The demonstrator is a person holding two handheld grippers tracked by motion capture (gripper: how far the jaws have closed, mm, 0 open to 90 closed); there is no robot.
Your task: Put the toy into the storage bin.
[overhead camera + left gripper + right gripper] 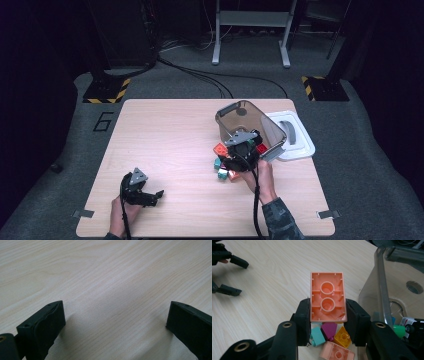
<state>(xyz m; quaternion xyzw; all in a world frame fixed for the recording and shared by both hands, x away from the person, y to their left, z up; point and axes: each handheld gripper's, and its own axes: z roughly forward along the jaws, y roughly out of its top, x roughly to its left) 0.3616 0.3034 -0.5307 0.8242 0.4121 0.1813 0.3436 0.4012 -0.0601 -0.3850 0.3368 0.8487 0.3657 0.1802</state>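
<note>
High view: right gripper over block pile by tipped clear bin; left gripper w/ jaws wide, on table. Left gripper view: bare wood between jaws. Right gripper view: jaws clamp orange brick, hollow underside showing, above pile.

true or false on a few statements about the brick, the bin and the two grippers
1. The right gripper is shut on an orange brick. True.
2. The brick shows its hollow underside in the right gripper view. True.
3. The left gripper holds a teal brick. False: its fingers are open over bare table.
4. The clear bin stands upright with its lid on. False: it lies tipped on its side, and the white lid lies on the table beside it.
5. Loose bricks lie on the table below the held brick. True.
</note>
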